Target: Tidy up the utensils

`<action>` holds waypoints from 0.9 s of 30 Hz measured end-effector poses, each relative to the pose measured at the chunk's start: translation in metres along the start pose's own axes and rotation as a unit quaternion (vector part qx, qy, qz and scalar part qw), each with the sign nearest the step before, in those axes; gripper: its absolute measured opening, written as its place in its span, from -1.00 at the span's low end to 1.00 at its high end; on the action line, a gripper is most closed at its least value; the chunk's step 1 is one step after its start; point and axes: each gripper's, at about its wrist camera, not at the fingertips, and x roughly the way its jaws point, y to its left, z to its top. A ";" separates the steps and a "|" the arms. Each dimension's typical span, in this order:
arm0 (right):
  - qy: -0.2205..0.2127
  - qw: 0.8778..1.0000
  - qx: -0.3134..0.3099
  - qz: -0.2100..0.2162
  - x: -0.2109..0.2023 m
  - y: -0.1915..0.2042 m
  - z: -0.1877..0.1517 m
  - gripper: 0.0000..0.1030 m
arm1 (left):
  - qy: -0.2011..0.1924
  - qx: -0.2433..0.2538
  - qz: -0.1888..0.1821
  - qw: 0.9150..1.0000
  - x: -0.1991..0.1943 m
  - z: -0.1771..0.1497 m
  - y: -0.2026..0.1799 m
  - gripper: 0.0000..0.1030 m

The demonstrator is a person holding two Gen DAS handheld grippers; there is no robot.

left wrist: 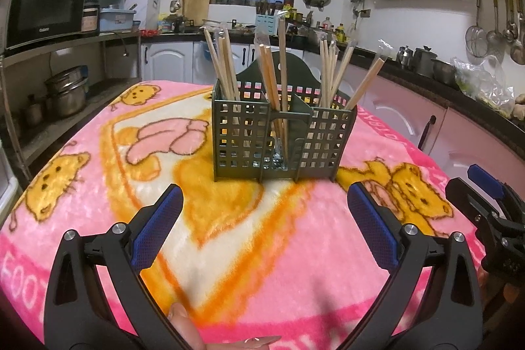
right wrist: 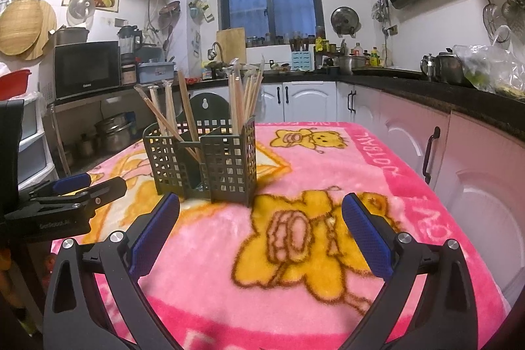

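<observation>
A green slotted holder (left wrist: 283, 133) stands upright near the middle of the table (left wrist: 98, 186), which is covered by a pink blanket with yellow cartoon bears. The holder has three compartments, and wooden chopsticks (left wrist: 275, 77) stand in all of them, many with clear wrapping over their tops. They lean outward at different angles; one in the right compartment tilts well past the rim. Something small and metallic lies at the bottom of the middle compartment, too unclear to name.

The left gripper (left wrist: 264, 218) hovers low over the blanket in front of the holder, its jaws spread wide and holding nothing. The right gripper (right wrist: 261, 218) sits just beside it, to the right of the holder, also spread wide and empty. No loose utensils show on the blanket, so the sorting looks finished or nearly so.

The risk from here lies in the holder itself. It looks light and stands on soft, plush fabric, so a nudge from either gripper could tip it or make it slide. The leaning chopsticks are another hazard: catching one on the way in could lever it out or pull the holder over. The slippery wrapping could let a pinched stick slide free.
</observation>
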 end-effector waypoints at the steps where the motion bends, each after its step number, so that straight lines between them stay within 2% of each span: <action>1: 0.000 1.000 -0.001 0.000 0.000 0.000 0.000 0.87 | 0.000 0.000 0.000 1.000 0.000 0.000 0.000 0.79; 27: -0.004 1.000 -0.003 0.004 -0.004 0.001 0.000 0.87 | -0.004 0.003 -0.004 1.000 -0.004 -0.002 -0.002 0.79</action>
